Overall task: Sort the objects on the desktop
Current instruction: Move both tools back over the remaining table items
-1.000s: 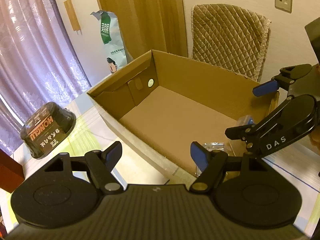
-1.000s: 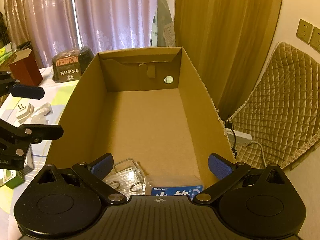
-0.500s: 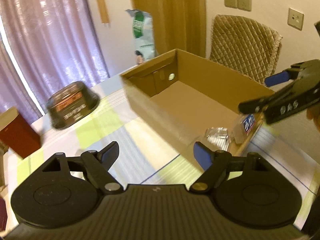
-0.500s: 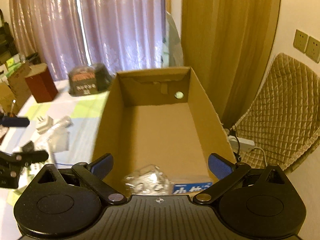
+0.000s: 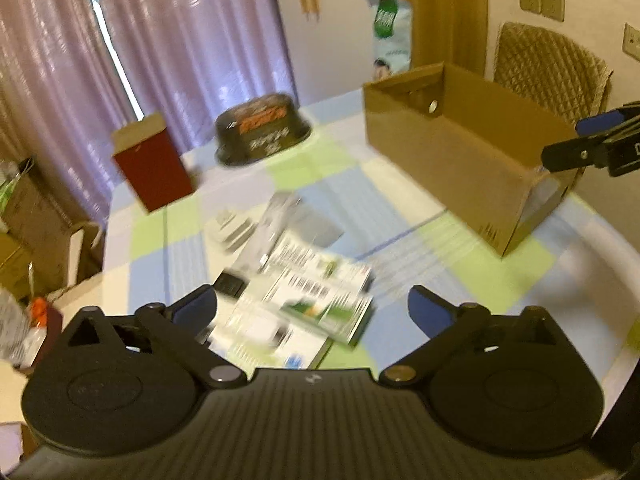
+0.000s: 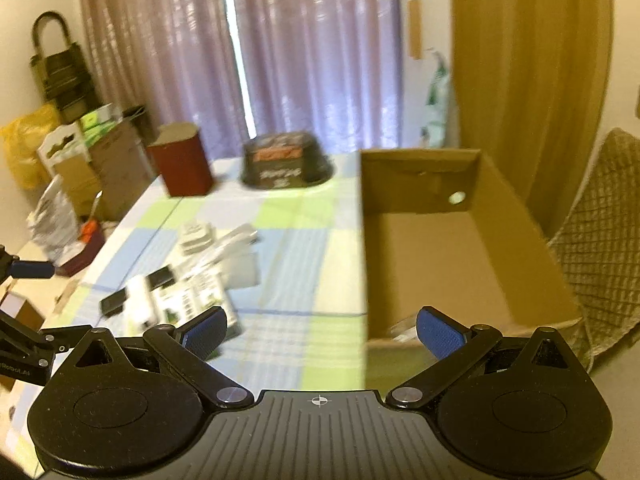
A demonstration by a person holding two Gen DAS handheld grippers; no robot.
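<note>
Both tools, left tool [image 5: 312, 310] and right tool [image 6: 322, 330], are hovering wide and empty. One cardboard box [image 6: 460, 248] is sitting on the worktop [image 6: 296, 216]; blurred packets [image 5: 308, 300] are lying left of the cardboard box, their count unclear.

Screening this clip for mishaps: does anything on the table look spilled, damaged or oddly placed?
Nothing looks spilled or broken. The only mess is the loose pile of printed boxes and small items lying at mixed angles on the checked tablecloth, still unsorted. The cardboard box stands upright. Motion blur hides finer detail.
</note>
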